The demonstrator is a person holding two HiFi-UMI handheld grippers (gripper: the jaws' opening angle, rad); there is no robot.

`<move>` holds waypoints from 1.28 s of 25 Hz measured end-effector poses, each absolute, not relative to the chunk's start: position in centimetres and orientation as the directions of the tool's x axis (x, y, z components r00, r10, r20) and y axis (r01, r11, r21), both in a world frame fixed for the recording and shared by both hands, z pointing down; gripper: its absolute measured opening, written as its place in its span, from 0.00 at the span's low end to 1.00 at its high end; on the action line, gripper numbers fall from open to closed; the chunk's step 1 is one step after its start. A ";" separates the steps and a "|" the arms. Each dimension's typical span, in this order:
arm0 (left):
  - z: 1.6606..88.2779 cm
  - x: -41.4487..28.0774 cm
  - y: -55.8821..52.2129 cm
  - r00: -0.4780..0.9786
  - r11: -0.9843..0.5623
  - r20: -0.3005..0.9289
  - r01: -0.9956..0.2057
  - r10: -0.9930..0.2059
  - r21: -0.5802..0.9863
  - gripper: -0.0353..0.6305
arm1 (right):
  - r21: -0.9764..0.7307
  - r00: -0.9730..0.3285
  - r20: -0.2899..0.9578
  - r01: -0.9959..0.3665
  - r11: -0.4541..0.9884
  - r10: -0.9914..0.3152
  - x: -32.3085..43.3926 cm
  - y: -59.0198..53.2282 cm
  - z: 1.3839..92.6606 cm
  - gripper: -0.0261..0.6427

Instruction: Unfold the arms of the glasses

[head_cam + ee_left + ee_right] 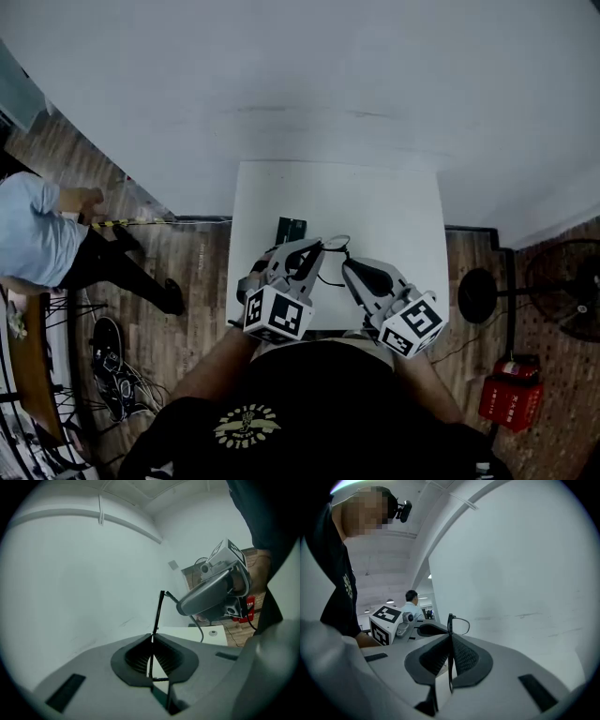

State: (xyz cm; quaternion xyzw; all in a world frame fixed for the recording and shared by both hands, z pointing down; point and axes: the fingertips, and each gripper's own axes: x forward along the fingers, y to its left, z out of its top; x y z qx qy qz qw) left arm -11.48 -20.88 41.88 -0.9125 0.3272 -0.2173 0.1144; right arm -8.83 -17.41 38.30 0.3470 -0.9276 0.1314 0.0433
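Observation:
The glasses (pixel 335 242) are thin and black-framed, held up over the white table (pixel 394 206) between my two grippers. My left gripper (pixel 314 247) is shut on one slim black arm (pixel 158 613), which stands upright out of its pads (pixel 164 656). My right gripper (pixel 349 268) is shut on another thin black part of the glasses (pixel 450 625), with a wire lens rim (pixel 462 622) curving off just beyond it. Each gripper shows in the other's view: the right one (pixel 211 592), the left one (pixel 393 620). The rest of the frame is hidden.
A small dark flat object (pixel 291 230) lies on the table beyond the left gripper. A person in a light blue shirt (pixel 37 239) is on the wooden floor at left. A fan (pixel 572 291) and a red box (pixel 511 394) stand at right.

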 end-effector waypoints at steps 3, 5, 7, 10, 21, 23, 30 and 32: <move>42.1 -11.2 -21.0 0.683 -0.757 0.333 -0.545 -0.650 -0.360 0.08 | -0.216 -0.762 0.189 -0.648 0.731 -0.620 -8.3 -17.4 38.6 0.06; 42.3 -10.9 -21.0 0.675 -0.756 0.345 -0.542 -0.652 -0.367 0.08 | -0.220 -0.766 0.202 -0.642 0.734 -0.610 -7.9 -17.4 38.8 0.06; 42.4 -10.5 -20.9 0.668 -0.758 0.361 -0.539 -0.650 -0.366 0.08 | -0.223 -0.772 0.215 -0.636 0.739 -0.599 -7.4 -17.4 39.1 0.06; 42.4 -9.8 -21.1 0.659 -0.757 0.374 -0.541 -0.653 -0.367 0.08 | -0.229 -0.781 0.231 -0.624 0.747 -0.581 -6.5 -17.6 39.2 0.06; 43.0 -5.7 -21.5 0.610 -0.732 0.412 -0.504 -0.677 -0.458 0.08 | -0.220 -0.810 0.330 -0.566 0.795 -0.485 -1.7 -18.3 39.6 0.06; 42.9 -5.0 -21.3 0.602 -0.733 0.423 -0.501 -0.677 -0.459 0.08 | -0.219 -0.813 0.344 -0.555 0.802 -0.469 -0.9 -18.1 39.7 0.06; 43.9 -2.4 -20.9 0.582 -0.728 0.447 -0.459 -0.679 -0.509 0.08 | -0.216 -0.811 0.383 -0.544 0.811 -0.442 2.1 -18.0 40.7 0.06; 44.1 -1.8 -20.7 0.576 -0.729 0.456 -0.452 -0.678 -0.514 0.08 | -0.226 -0.813 0.385 -0.541 0.810 -0.436 2.8 -17.8 40.9 0.06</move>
